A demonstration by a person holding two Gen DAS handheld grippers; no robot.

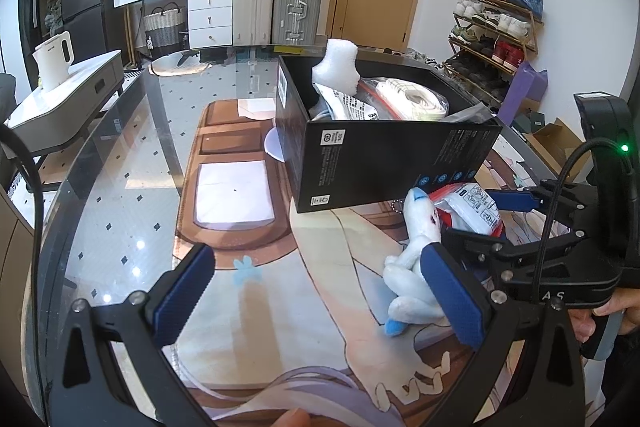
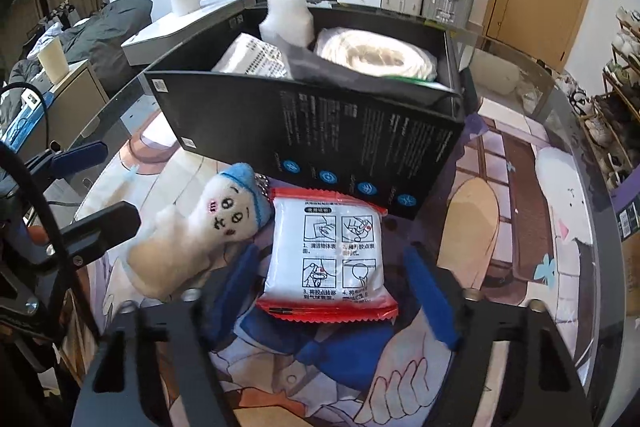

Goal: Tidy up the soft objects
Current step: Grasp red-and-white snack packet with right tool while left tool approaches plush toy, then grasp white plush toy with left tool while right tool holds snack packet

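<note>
Glass-topped counter [image 1: 120, 187] over an illustrated mat; suitcases, drawers and a shoe rack behind.

Box [image 1: 384, 155]: black, open-topped, standing on the counter. Holds white foam [image 1: 338, 67], a bagged cord coil [image 1: 412, 97] and a printed packet.

Plush [image 2: 208, 227]: white with a blue cap, lying on the counter just in front of the box.

Pack [image 2: 328, 255]: white, red-edged, beside the plush, also in front of the box.

Left tongs [image 1: 320, 291]: spread wide, holding nothing, one pad beside the plush.

Right tongs [image 2: 336, 291]: spread, straddling the pack without gripping it.
</note>
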